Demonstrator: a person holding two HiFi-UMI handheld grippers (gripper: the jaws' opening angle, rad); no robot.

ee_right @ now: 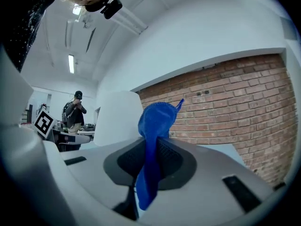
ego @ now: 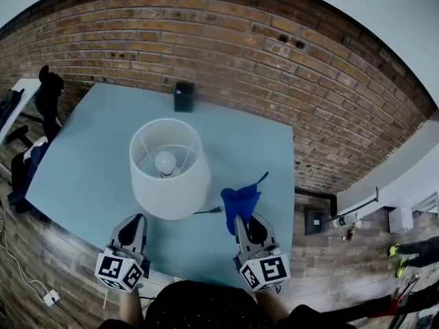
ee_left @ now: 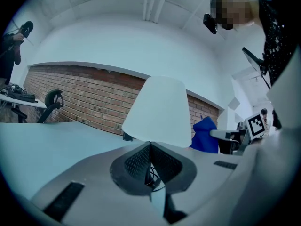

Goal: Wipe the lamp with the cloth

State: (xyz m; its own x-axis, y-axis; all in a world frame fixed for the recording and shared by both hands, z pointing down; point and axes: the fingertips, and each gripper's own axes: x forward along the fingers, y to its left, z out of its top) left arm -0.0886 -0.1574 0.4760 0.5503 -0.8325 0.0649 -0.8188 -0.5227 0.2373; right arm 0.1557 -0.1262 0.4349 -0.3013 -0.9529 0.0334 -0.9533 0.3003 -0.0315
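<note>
Right, the lamp (ego: 169, 166) stands upright near the middle of the pale blue table (ego: 82, 156), its white shade open at the top and the bulb (ego: 165, 161) showing inside. Just to its right, the blue cloth (ego: 240, 201) bunches up above the right gripper (ego: 241, 218). Its jaws are pinched on the cloth, and a tail hangs down through them in the right gripper view. Cloth and shade look near but apart, so by my reading there's no wiping contact yet. The left gripper (ego: 134, 219) sits just in front of the shade, jaws pressed together with nothing between them. To do this well, I'd lay the bunched end against the shade's side and sweep lightly around it, since that shade looks light and could tip under a firm push. The closed left gripper could brace the opposite side. Mind the cord (ego: 206, 212) trailing from the base. A small black box (ego: 183, 96) sits well behind, by the brick wall (ego: 226, 40).
</note>
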